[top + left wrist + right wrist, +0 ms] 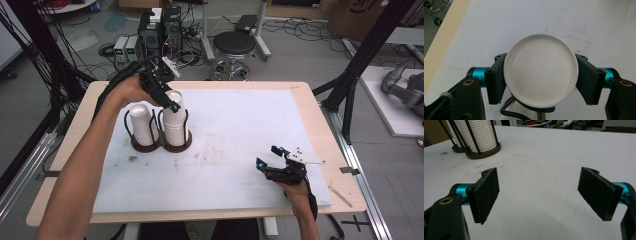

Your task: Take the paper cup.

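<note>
White, scuffed board covers the table (300, 92). From above, the left gripper (540, 80) clamps its black jaws on the top white cup (540, 70), upside down, round base up, its axis seemingly vertical, atop the ribbed cup stack (174, 122) in a dark wire-posted holder (162, 142). The right gripper (539, 195) rests open, well apart.

In the high view the left tongs (167, 100) hide the top of the right cup stack (175, 125) in the holder (161, 142). In the left gripper view the top cup (540, 70) covers the stack and most of the holder beneath it. In the right gripper view the picture's upper edge cuts off both stacks.
</note>
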{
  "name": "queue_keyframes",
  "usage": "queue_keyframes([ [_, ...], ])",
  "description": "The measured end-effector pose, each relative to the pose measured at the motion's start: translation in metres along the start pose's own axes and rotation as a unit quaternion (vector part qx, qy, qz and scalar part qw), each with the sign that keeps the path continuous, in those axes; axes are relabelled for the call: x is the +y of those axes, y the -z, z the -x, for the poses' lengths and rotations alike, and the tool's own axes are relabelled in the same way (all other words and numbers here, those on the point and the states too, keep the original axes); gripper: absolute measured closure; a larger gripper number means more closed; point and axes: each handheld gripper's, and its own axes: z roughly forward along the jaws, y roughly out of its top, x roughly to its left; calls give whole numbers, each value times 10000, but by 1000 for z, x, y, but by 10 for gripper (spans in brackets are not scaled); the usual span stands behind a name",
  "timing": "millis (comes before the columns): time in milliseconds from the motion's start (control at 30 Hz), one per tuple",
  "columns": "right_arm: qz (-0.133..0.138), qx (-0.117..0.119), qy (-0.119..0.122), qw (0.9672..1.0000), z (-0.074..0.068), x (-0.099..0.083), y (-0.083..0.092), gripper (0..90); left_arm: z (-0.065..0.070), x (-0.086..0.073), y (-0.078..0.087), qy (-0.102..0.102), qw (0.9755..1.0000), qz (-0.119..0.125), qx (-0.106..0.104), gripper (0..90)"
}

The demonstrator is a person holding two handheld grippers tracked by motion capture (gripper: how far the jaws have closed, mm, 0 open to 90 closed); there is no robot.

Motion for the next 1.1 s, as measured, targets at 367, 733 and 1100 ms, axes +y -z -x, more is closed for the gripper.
queue_keyframes([
  [367, -4, 7, -10, 10000, -1, 0, 0, 180, 3, -1, 13, 68, 9996, 251, 49, 334],
  [733, -10, 12, -15, 10000, -1, 0, 0, 180, 2, 0, 16, 100, 9996, 275, 42, 336],
  [1100, -16, 11, -8, 10000, -1, 0, 0, 180, 8, 12, 42, -9, 9986, 515, 143, 337],
])
